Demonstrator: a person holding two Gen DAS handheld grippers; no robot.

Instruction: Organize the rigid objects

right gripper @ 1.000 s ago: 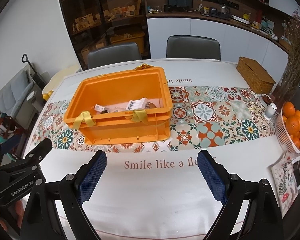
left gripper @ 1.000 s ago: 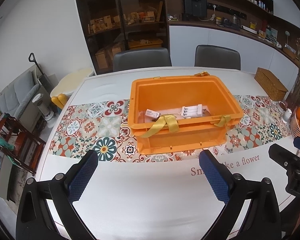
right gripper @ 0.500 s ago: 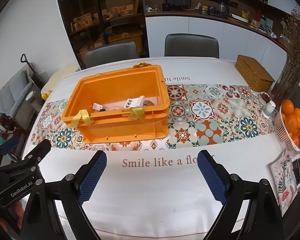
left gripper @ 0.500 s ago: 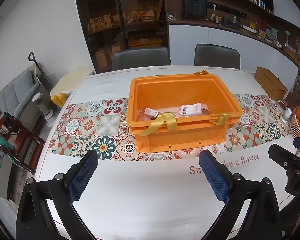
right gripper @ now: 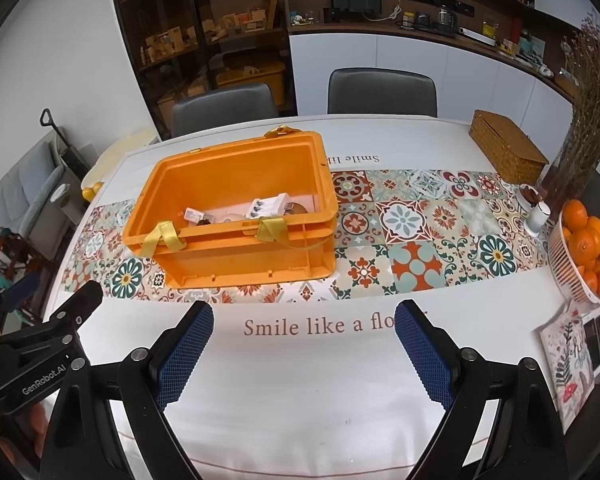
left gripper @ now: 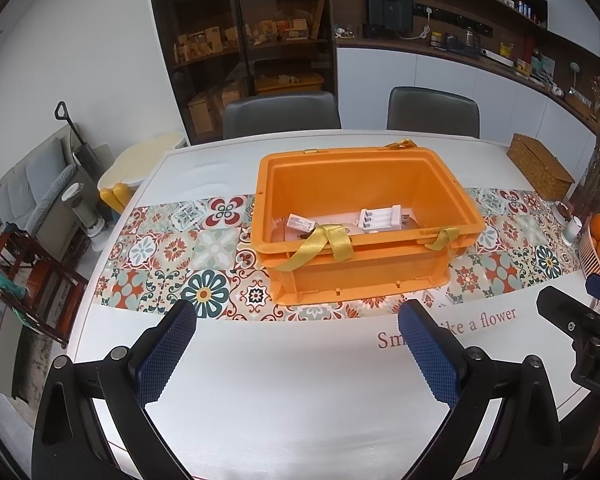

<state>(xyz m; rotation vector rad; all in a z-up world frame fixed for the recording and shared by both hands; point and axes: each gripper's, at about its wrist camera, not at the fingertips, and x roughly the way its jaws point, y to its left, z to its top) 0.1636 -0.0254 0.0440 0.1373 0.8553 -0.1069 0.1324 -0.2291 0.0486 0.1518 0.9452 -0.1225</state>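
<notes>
An orange plastic crate (left gripper: 452,192) with yellow straps stands on the patterned table runner, and it also shows in the right wrist view (right gripper: 204,256). Inside it lie a white battery charger (left gripper: 382,219) and a small white box (left gripper: 300,224), with some smaller items half hidden by the rim. The charger shows in the right wrist view too (right gripper: 269,207). My left gripper (left gripper: 298,324) is open and empty above the white table in front of the crate. My right gripper (right gripper: 305,322) is open and empty, in front of and to the right of the crate.
A wicker box (right gripper: 507,152) sits at the far right of the table. A basket of oranges (right gripper: 588,246), a small white cup (right gripper: 538,216) and a vase of dried flowers (right gripper: 584,92) stand at the right edge. Two grey chairs (left gripper: 282,114) stand behind the table.
Both grippers have drawn back a little from the crate, which looks slightly farther away. Both stay open and empty.
</notes>
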